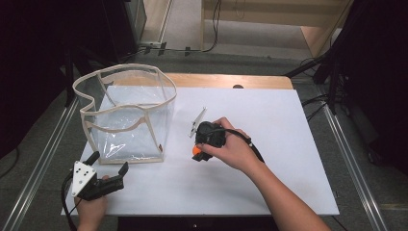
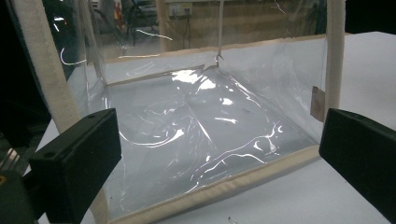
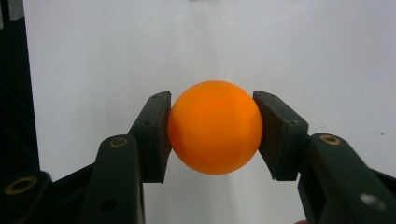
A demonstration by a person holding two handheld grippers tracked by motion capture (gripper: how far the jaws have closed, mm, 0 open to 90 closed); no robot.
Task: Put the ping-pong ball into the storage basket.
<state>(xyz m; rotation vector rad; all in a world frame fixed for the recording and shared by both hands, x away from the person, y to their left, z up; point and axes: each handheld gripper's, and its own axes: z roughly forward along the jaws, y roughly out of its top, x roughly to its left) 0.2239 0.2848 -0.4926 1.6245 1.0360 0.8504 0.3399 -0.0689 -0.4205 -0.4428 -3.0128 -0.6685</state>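
Right tongs [image 3: 214, 135] clamp the orange ball [image 3: 215, 133]; left tongs [image 2: 219, 154] gape empty before the clear bag [image 2: 205, 130].

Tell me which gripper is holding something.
The right gripper: its jaws clamp an orange ball. The left gripper is open, with nothing between its jaws, facing the clear bag.

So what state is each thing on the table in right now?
Orange ball: clamped between the right gripper's jaws.
Right gripper: shut on the ball.
Left gripper: open, nothing between its jaws.
Clear bag: upright, top open, looks empty.
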